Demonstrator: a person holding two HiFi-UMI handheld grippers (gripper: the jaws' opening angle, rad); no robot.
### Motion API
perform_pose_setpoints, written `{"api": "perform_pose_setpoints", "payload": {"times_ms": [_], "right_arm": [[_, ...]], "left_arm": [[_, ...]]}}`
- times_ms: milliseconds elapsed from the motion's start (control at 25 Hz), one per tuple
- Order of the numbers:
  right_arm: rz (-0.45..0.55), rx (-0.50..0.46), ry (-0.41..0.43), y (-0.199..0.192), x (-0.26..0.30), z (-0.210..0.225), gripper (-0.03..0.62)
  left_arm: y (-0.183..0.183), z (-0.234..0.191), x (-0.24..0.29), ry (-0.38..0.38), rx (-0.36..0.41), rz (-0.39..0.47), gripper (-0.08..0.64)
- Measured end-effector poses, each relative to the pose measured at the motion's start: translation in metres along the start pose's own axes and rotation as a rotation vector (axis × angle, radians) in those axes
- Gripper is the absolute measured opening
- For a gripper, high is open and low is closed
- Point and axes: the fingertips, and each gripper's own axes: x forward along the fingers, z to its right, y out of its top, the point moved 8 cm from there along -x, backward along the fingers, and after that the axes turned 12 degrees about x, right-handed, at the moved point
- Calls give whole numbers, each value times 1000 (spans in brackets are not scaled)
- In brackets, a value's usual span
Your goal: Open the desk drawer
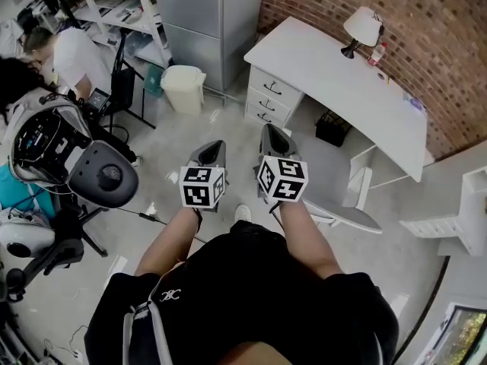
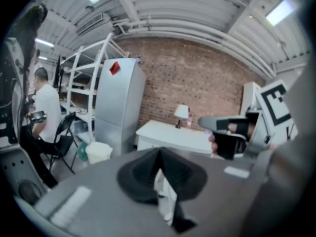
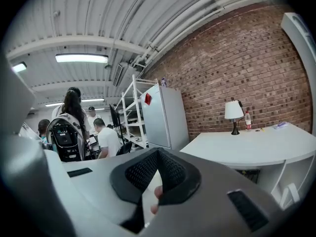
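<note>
A white desk (image 1: 335,74) stands against the brick wall, with a stack of closed drawers (image 1: 270,97) at its left end and a lamp (image 1: 362,27) on top. My left gripper (image 1: 211,152) and right gripper (image 1: 274,137) are held side by side at waist height, well short of the desk, each shut on nothing. In the left gripper view the gripper (image 2: 159,169) points at the desk (image 2: 173,135), with the right gripper (image 2: 229,132) showing at the right. The right gripper (image 3: 157,174) faces the desk top (image 3: 247,144) and lamp (image 3: 233,110).
A white bin (image 1: 183,87) and a grey cabinet (image 1: 205,14) stand left of the desk. A white chair (image 1: 358,204) is at the right and a black basket (image 1: 332,128) lies under the desk. People and gear (image 1: 46,135) crowd the left side.
</note>
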Motion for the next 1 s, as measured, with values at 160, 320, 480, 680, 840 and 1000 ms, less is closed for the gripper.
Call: {"api": "perform_pose_setpoints", "payload": {"times_ms": [160, 320, 480, 680, 840, 1000], "right_arm": [[-35, 8, -16, 10, 42, 38, -5], [-68, 0, -24, 16, 73, 67, -5], [-82, -27, -21, 20, 91, 80, -5], [-133, -58, -23, 12, 97, 98, -5], [-152, -103, -30, 7, 107, 106, -5], [-184, -147, -60, -1, 121, 117, -5]], "left_arm": [[12, -3, 51, -3, -12, -30, -2], [17, -6, 88, 0, -28, -54, -2], [20, -7, 112, -7, -36, -72, -2], [23, -1, 135, -27, -37, -99, -2], [30, -1, 150, -44, -19, -92, -2], [29, -5, 166, -66, -11, -103, -2]]}}
